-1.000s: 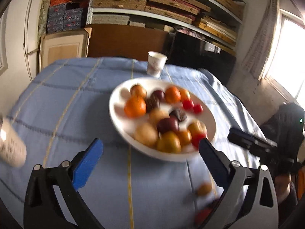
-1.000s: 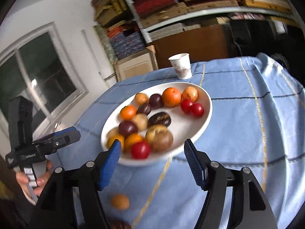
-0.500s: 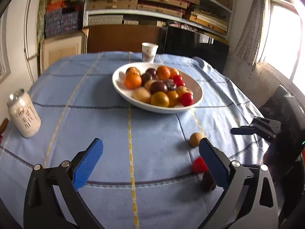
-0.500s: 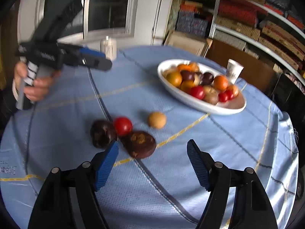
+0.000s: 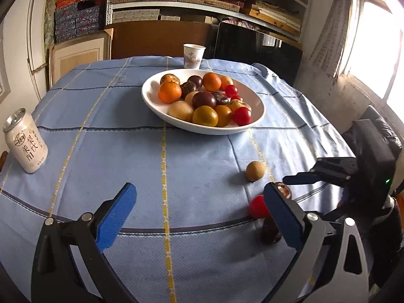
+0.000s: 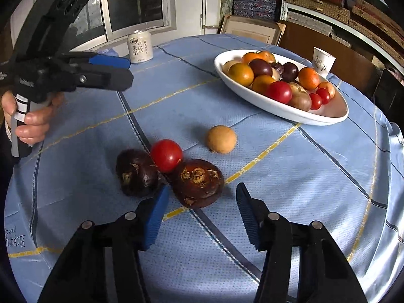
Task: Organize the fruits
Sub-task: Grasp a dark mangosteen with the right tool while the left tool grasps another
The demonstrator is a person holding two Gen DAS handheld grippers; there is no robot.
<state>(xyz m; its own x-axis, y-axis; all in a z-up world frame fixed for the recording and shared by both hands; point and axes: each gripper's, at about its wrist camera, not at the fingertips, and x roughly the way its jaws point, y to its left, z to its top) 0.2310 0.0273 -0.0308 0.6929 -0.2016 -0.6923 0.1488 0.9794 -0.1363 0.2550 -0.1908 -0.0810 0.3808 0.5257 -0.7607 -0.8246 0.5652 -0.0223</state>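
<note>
R gripper (image 6: 200,209) has swung away from the white bowl (image 5: 161,112) and dropped toward the loose fruit on the tabletop (image 6: 290,176); its jaws are closing, empty so far, w/ the brown-purple fruit (image 6: 198,183) just ahead of the tips. That fruit touches the red tomato (image 6: 166,155) and sits beside a darker purple fruit (image 6: 136,173), w/ the tan fruit (image 6: 221,139) a bit apart. L gripper (image 5: 199,214) has pulled back too, jaws wide open and empty, so prob. 4 strays left to bowl.
</note>
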